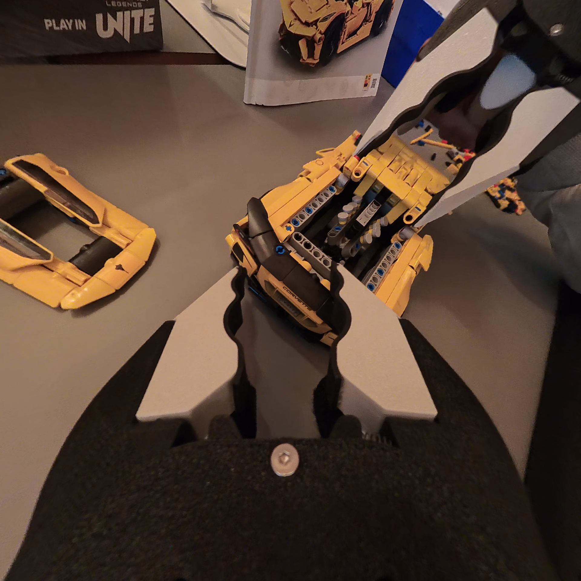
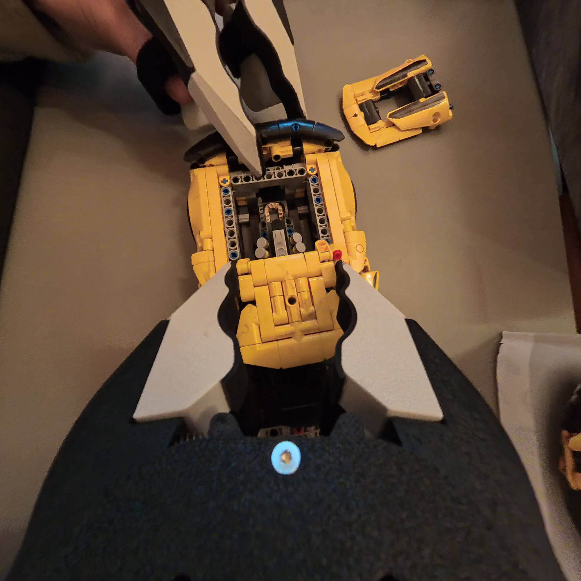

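Observation:
A yellow brick-built sports car stands on the grey table, its engine bay open on top. My left gripper is shut on the car's rear end. One finger is in the engine bay on a grey beam and the other is outside, behind the black spoiler. In the right wrist view this gripper comes in from the top, over the spoiler. My right gripper is shut on the car's yellow roof section, a pad on each side. It also shows in the left wrist view.
A detached yellow body panel lies apart on the table. A booklet picturing the car, a dark box and a blue box stand at the back. Loose bricks lie behind the car. A person's hand holds the left gripper.

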The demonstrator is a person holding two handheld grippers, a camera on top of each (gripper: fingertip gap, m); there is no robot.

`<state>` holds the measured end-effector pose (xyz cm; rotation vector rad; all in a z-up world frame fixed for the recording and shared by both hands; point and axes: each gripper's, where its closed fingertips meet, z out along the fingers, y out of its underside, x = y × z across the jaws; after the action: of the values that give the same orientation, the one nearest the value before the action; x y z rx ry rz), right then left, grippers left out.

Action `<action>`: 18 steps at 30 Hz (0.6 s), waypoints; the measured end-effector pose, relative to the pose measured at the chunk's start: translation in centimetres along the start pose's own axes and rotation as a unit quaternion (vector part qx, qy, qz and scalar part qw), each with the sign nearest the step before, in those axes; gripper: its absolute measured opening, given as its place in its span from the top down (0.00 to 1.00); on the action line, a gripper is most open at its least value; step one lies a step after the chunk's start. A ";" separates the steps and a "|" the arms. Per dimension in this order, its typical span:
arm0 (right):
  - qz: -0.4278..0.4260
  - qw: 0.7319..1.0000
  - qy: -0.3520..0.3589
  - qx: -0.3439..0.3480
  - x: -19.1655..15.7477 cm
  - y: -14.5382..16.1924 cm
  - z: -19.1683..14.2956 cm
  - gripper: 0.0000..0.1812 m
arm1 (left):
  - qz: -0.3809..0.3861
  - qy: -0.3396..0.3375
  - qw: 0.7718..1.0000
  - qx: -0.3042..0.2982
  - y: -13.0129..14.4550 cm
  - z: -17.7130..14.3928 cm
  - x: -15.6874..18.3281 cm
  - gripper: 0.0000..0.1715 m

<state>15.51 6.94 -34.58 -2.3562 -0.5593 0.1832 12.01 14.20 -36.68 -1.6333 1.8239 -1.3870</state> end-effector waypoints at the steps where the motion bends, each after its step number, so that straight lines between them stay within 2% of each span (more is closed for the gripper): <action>1: 0.007 1.000 -0.003 0.011 0.0 0.2 0.1 0.67 | 0.009 -0.005 1.000 0.001 -0.1 0.0 0.0 0.68; 7: 0.036 0.998 0.008 0.041 -0.1 0.4 -0.2 0.66 | 0.021 -0.017 1.000 0.001 -0.4 0.0 0.1 0.69; 10: 0.106 0.985 0.041 0.131 1.0 -1.0 -2.8 0.63 | 0.042 -0.034 0.999 -0.002 -0.6 -0.4 -0.1 0.69; 12: 0.184 0.962 0.088 0.183 2.6 -0.5 -4.9 0.66 | 0.064 -0.044 0.997 0.002 -1.0 -0.8 -0.2 0.69; 15: 0.270 0.942 0.074 0.183 2.3 2.1 -5.0 0.74 | 0.121 -0.035 0.991 0.045 -4.0 -2.1 0.3 0.69; 16: 0.292 0.938 0.063 0.174 2.0 3.0 -4.7 0.74 | 0.145 -0.015 0.988 0.055 -5.0 -2.4 1.1 0.69; 18: 0.336 0.921 -0.002 0.197 1.1 2.9 -4.8 0.76 | 0.179 0.041 0.982 0.039 -5.4 -2.2 2.8 0.69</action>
<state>18.84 2.61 -32.93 -2.0552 0.2927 0.5547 12.64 13.31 -30.26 -1.1523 1.9615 -1.3571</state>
